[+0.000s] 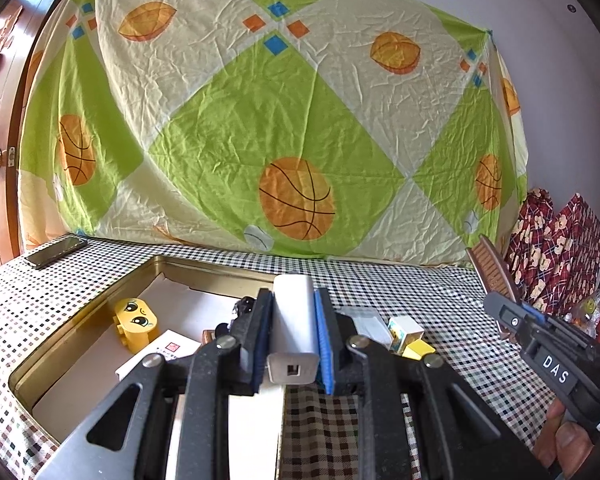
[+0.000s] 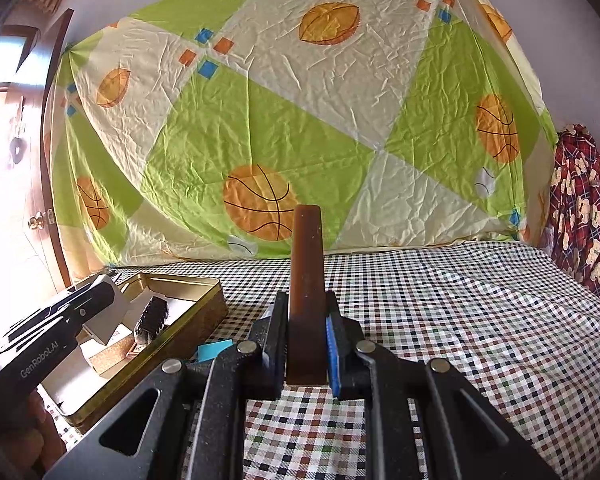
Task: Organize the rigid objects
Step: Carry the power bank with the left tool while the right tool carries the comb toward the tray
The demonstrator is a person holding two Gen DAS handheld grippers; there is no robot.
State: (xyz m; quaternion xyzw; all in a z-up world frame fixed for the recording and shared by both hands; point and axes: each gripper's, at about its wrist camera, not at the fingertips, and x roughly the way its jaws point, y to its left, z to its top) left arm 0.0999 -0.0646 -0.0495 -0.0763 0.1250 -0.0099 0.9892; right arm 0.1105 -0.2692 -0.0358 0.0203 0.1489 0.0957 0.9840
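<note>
We were partway through the sorting — several pieces already lay in the gold tin (image 1: pixel 100 300), two were in our claws, and a few waited on the cloth. Our left gripper (image 1: pixel 294 332) was clenched on a white power bank (image 1: pixel 293 320), held just past the tin's near-right edge. Our right gripper (image 2: pixel 306 332) was clamped on a brown comb (image 2: pixel 307 280), edge-on and raised above the checkered tablecloth (image 2: pixel 460 320), with the tin at its 9 o'clock.

Inside the tin lay a yellow toy block with cartoon eyes (image 1: pixel 136 322), a white card with a red stamp (image 1: pixel 168 350), a black bristly brush (image 2: pixel 151 318) and a small cork-like box (image 2: pixel 108 356). Outside it, at the 3 o'clock of the left claw, sat a clear plastic case (image 1: pixel 366 322) and a small white-and-yellow carton (image 1: pixel 406 334) — in our judgement still to be stowed.

A black phone (image 1: pixel 56 251) rested at the far left of the table, well apart. The tin's near half looked crowded, and both grippers were converging on it, so they might have got in each other's way.
</note>
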